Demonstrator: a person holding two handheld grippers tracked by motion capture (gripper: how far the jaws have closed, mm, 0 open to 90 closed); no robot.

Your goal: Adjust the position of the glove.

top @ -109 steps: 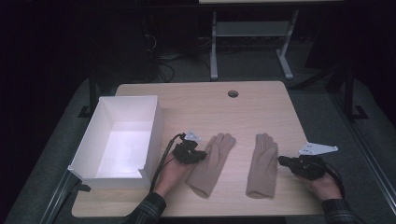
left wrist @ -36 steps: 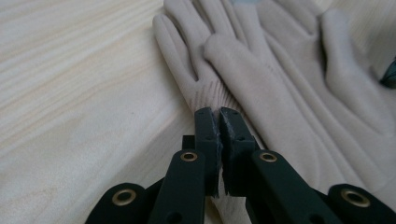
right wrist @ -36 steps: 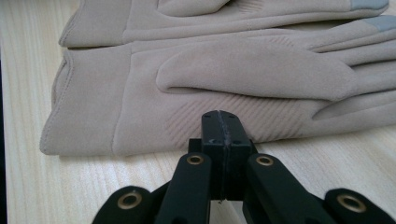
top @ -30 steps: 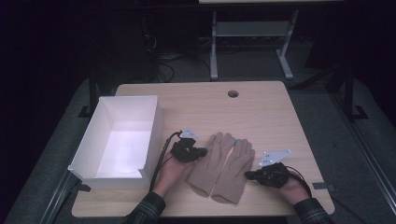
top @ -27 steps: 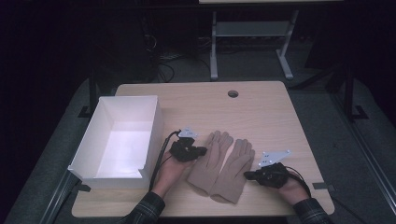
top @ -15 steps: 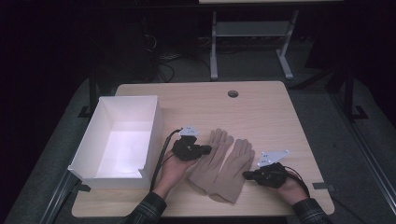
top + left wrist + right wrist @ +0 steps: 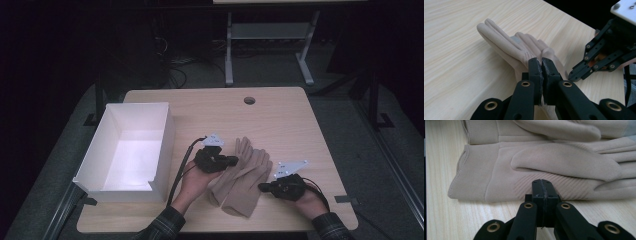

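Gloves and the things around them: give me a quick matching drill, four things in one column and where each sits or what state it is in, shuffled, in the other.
Things:
1. beige gloves
2. white box
3. left gripper
4. round hole

Places or states:
A. far edge of the wooden table, near the middle
B. shut on glove fabric
C. stacked between the two hands, fingers pointing away from the person
D. open-topped, at the table's left side

Pairs: 1-C, 2-D, 3-B, 4-A
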